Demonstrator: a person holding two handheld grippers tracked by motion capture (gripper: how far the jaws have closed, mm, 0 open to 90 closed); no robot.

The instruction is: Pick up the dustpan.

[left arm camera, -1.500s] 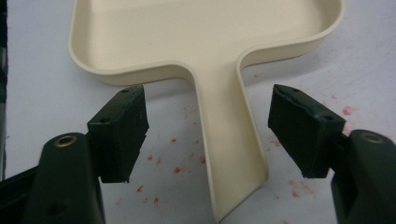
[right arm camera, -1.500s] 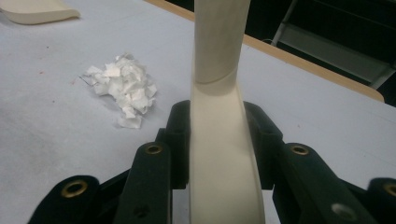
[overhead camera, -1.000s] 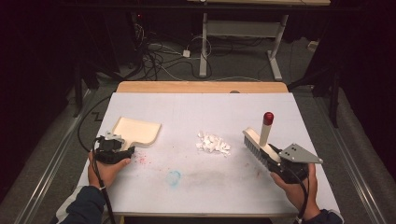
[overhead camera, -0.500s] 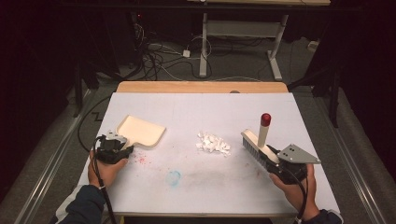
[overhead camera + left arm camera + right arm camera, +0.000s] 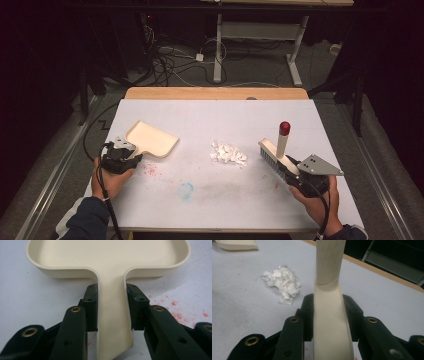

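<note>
A cream dustpan (image 5: 150,139) lies flat on the white table at the left, its open mouth facing away from me. My left gripper (image 5: 136,156) is shut on its flat handle (image 5: 112,315), with both pads pressed against the handle's sides just behind the pan (image 5: 107,255). At the right, my right gripper (image 5: 290,167) is shut on a cream brush (image 5: 281,145) with a red tip and dark bristles; its handle (image 5: 328,265) rises between the jaws (image 5: 328,305). A small heap of white paper scraps (image 5: 229,154) (image 5: 283,282) lies between the two tools, touching neither.
Red specks (image 5: 150,171) and a faint blue smear (image 5: 186,190) mark the table cover (image 5: 215,120). A wooden edge (image 5: 215,93) runs along the far side. Beyond it, cables (image 5: 170,60) and a desk frame (image 5: 260,35) stand on the dark floor.
The dustpan has shifted slightly to the right at the left gripper's tip. The right hand and the brush have stayed where they were.
</note>
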